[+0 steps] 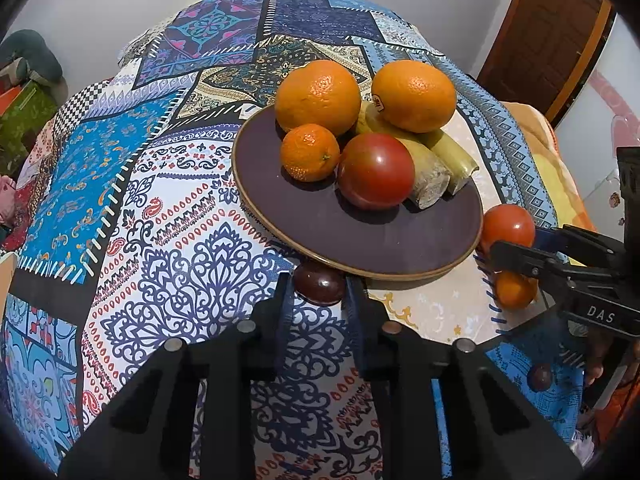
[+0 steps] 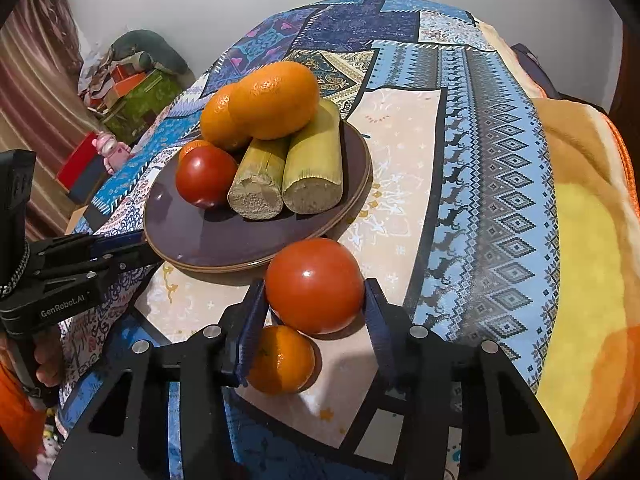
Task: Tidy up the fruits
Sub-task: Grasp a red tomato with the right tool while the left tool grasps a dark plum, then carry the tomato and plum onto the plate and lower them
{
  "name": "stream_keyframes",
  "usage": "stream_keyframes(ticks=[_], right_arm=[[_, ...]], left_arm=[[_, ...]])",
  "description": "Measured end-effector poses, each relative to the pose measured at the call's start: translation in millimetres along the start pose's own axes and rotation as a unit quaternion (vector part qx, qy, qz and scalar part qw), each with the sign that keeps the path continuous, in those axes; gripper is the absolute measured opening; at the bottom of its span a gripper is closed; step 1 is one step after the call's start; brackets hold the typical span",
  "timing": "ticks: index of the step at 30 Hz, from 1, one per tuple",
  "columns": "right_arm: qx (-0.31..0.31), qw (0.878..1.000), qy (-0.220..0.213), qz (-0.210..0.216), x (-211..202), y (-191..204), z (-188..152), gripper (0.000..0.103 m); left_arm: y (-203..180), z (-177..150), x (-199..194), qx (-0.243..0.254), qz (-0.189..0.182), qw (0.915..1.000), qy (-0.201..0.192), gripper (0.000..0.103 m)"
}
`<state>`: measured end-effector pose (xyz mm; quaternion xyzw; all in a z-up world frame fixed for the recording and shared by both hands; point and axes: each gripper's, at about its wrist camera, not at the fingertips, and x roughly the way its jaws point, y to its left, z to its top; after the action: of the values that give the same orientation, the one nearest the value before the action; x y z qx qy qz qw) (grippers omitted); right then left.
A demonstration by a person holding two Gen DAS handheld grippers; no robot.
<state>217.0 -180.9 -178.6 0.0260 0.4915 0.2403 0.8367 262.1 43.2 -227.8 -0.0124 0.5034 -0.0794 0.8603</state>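
Note:
A dark purple plate [image 1: 320,232] [image 2: 208,240] holds two oranges [image 1: 318,96], a mandarin [image 1: 309,152], a red tomato [image 1: 376,170] and two sugarcane pieces [image 2: 312,164]. My left gripper [image 1: 318,292] is shut on a small dark round fruit [image 1: 320,284] at the plate's near rim. My right gripper [image 2: 314,296] grips a second red tomato [image 2: 314,284] [image 1: 508,226] on the cloth beside the plate. A small mandarin [image 2: 282,360] [image 1: 514,290] lies just below that tomato. The left gripper also shows in the right wrist view [image 2: 132,252].
A patchwork tablecloth [image 1: 160,200] covers the table. Another small dark fruit [image 1: 540,376] lies at the near right. An orange-yellow blanket [image 2: 580,240] lies at the right. Boxes and a pink toy [image 2: 110,152] stand at the far left.

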Motion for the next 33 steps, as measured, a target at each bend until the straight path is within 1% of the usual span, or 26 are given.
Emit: stream_keyframes(ticks=[6, 10, 15, 18, 24, 28, 33], right_arm=[[-0.006, 1.000, -0.008, -0.011, -6.8, 2.0, 1.1, 0.044], [-0.005, 1.000, -0.019, -0.010, -17.5, 1.1, 3.0, 0.044], [-0.015, 0.999, -0.034, -0.007, -28.7, 9.8, 9.9, 0.044], [-0.026, 0.999, -0.037, -0.001, -28.8, 19.4, 16.8, 0.044], [-0.047, 0.998, -0.036, 0.012, -16.5, 38.6, 28.6, 0.044], [-0.061, 0.998, -0.028, 0.021, -4.4, 50.8, 33.1, 0.044], [-0.072, 0.997, -0.017, 0.027, 9.1, 60.1, 34.5, 0.044]], left_arm=[[4.1, -3.8, -11.2, -0.005, 0.006, 0.9999, -0.010, 0.025], [9.1, -5.2, -23.8, -0.007, 0.013, 0.9997, -0.020, 0.025], [14.3, 1.9, -42.0, -0.014, 0.012, 0.9989, -0.042, 0.025], [13.6, 8.7, -48.7, -0.015, 0.007, 0.9985, -0.053, 0.025], [6.6, 23.3, -45.8, -0.006, 0.005, 0.9981, -0.060, 0.025], [5.3, 29.3, -35.5, -0.004, 0.006, 0.9985, -0.054, 0.025], [9.5, 33.9, -20.5, -0.014, -0.004, 0.9992, -0.038, 0.025]])
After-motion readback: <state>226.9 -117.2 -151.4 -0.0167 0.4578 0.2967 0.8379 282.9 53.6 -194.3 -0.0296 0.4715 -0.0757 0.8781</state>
